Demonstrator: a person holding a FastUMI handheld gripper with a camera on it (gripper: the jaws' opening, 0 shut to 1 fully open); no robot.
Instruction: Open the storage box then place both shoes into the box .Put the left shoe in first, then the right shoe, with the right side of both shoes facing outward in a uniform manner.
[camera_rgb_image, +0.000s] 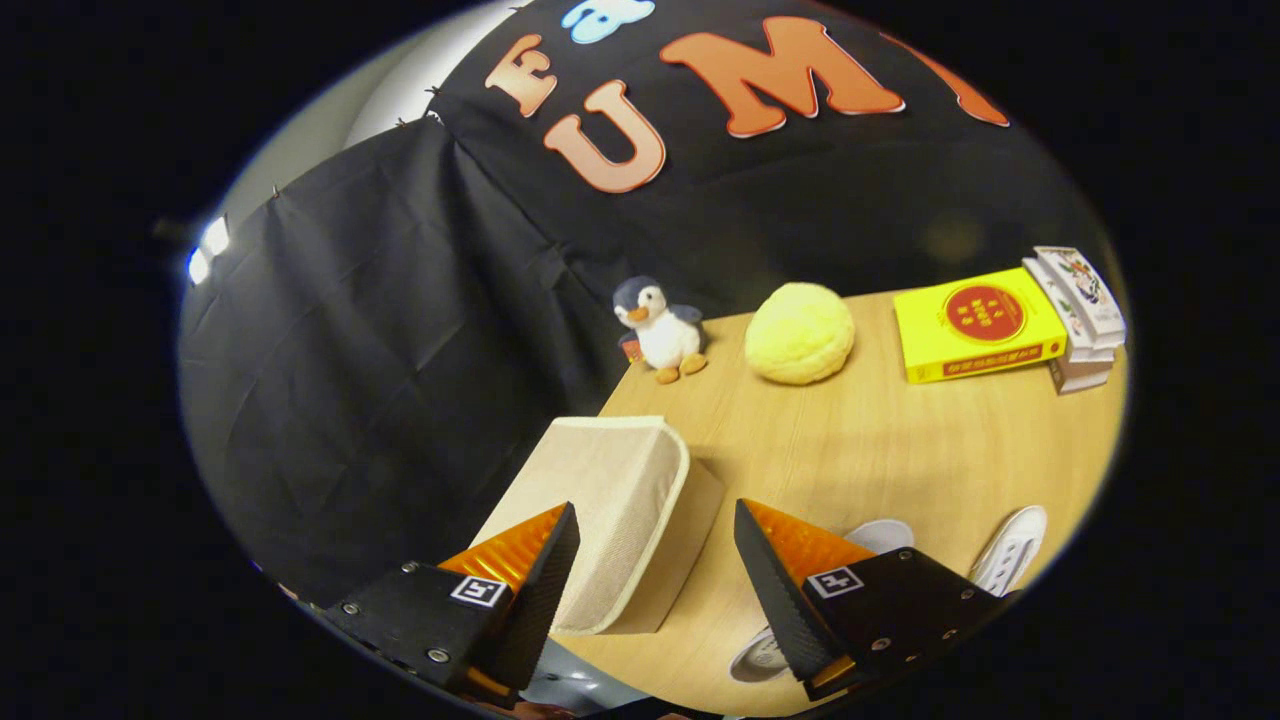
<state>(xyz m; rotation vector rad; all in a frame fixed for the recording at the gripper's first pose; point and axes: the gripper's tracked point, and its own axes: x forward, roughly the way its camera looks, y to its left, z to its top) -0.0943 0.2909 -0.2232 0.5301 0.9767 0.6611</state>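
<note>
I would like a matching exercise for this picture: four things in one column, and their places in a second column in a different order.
Things:
1. storage box
2. penguin toy
3. yellow book
4. white shoes

Places:
A. leaning on a stack of books at the far end of the table
B. partly behind the right finger of the open gripper
C. between and just ahead of the fingers, lid closed
D. by the black cloth, beside the yellow plush ball

Pairs: 1-C, 2-D, 3-A, 4-B

A toy penguin (660, 330) stands at the table's (880, 440) far left corner, a yellow plush ball (800, 333) beside it, a yellow book (975, 325) and stacked books (1082, 320) farther right.
</note>
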